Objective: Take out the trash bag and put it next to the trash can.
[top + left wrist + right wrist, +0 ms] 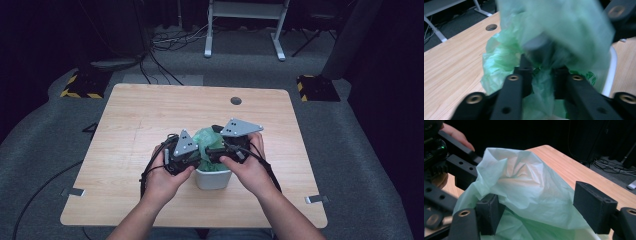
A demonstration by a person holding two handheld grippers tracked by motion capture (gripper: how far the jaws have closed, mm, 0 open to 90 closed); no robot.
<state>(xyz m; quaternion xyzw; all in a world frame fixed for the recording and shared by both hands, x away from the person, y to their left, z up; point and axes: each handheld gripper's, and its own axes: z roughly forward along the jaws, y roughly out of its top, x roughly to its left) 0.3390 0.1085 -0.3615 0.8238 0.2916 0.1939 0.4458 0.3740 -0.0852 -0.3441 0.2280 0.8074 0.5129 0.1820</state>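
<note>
A small white bin [214, 179] stands on the wooden table [150, 110] near its front edge, with a pale green plastic bag [205, 137] bunched up out of its top. In the left gripper view my left gripper [542, 75] is shut on a fold of the green bag [506, 57], beside the bin's white rim [612, 67]. My right gripper [541, 210] stands open and wide, and the bag [524, 185] billows up between its pads without being pinched. In the high view both grippers, left [199, 152] and right [214, 150], meet over the bin.
A round hole [236, 100] sits in the table's far side. Beyond the table, a white desk frame [245, 30], loose cables [175, 40] and two yellow-and-black blocks [80, 85] [317, 87] rest on the grey carpet. Metal clips [72, 192] mark the table's front corners.
</note>
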